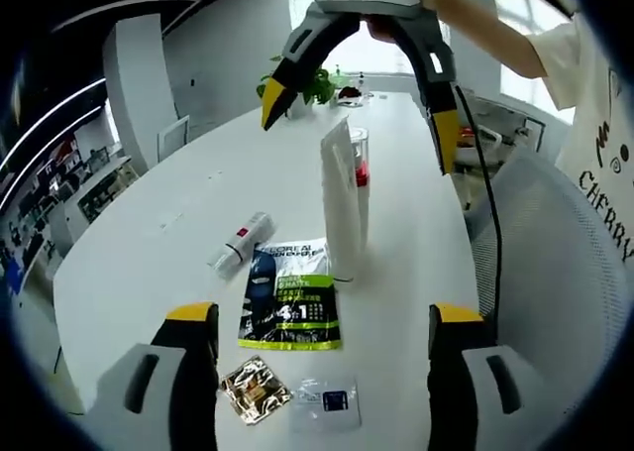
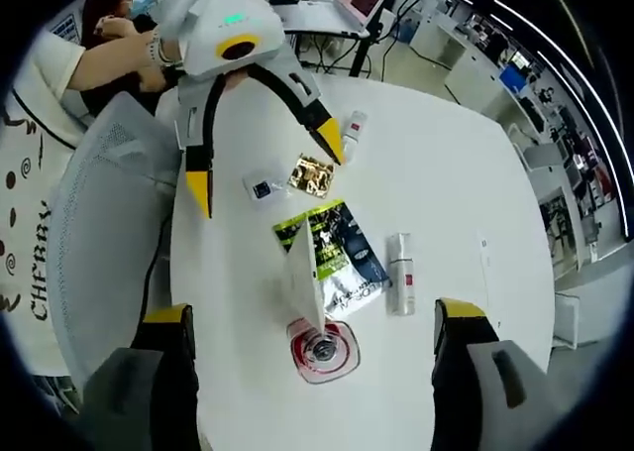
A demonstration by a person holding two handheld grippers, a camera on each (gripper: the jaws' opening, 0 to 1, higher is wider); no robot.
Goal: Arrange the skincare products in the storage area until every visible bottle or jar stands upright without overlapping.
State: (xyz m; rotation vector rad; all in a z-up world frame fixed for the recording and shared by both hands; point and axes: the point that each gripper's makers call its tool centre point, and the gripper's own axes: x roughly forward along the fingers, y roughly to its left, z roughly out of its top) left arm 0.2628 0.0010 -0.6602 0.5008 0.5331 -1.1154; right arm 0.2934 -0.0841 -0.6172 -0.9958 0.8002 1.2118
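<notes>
White bottle [image 1: 239,245] lies flat on the table [image 1: 158,213], just left of the sachet [image 1: 289,294], long axis diagonal to our left gripper [image 1: 322,322] and ahead-left of its spread jaws. Right gripper [image 2: 312,317], jaws spread too, sits over the upright tube [image 2: 302,268]; we judge left has the clearer line

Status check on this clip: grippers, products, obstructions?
Left gripper and right gripper open, holding nothing. White cylindrical bottle lying flat on white table; clear red-capped bottle upright. Green-black sachet lies between.
</notes>
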